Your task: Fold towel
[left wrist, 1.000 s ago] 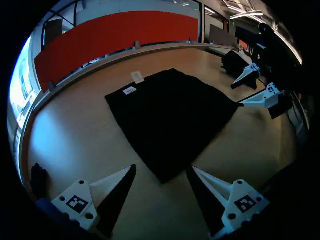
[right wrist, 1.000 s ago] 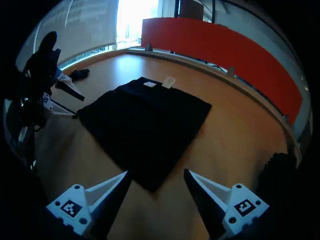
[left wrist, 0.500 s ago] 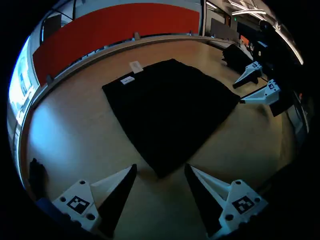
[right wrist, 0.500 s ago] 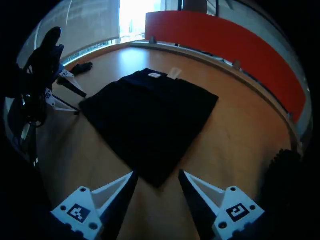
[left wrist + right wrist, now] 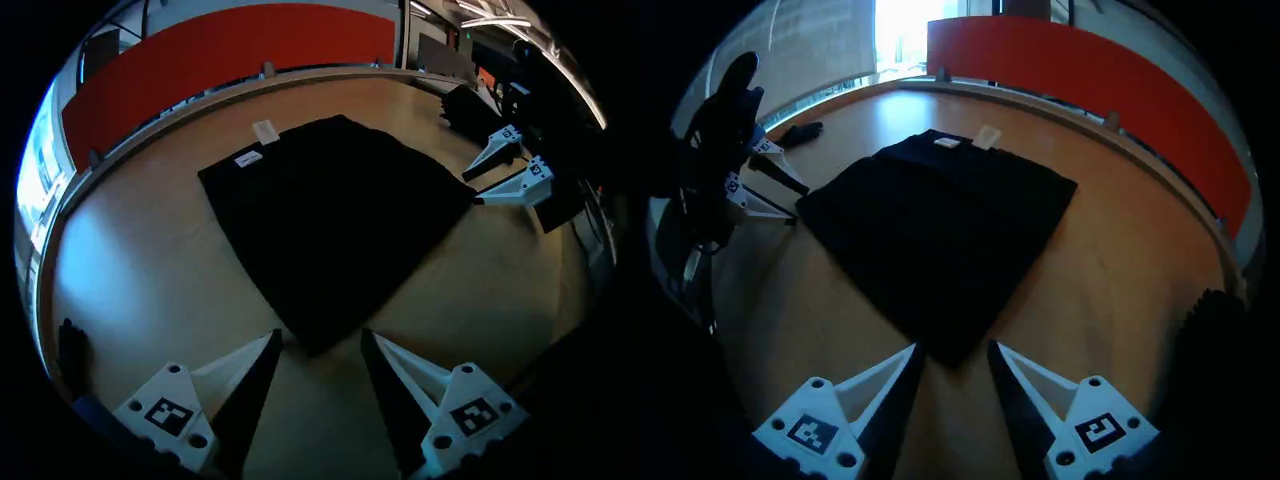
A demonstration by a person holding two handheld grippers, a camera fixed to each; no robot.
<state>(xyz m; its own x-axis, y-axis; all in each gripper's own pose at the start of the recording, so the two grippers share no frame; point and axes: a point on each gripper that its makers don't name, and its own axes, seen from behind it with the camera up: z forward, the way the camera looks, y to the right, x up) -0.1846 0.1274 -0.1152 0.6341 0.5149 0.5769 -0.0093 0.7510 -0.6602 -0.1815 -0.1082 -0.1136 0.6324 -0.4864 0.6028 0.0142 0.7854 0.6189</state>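
Black towel (image 5: 336,216) lies flat and spread on the wooden table (image 5: 136,264), with one corner pointing at each gripper.

In the left gripper view we see the left gripper (image 5: 320,336) released. Its fingers stand apart with the towel's near corner between the tips, and neither finger presses it.

In the right gripper view the right gripper (image 5: 956,346) is also released, straddling its own near corner.

A white tag (image 5: 248,158) sits at the towel's far edge, with a paper slip (image 5: 264,130) just beside it. A red panel (image 5: 224,56) runs along beyond the far side of the table.
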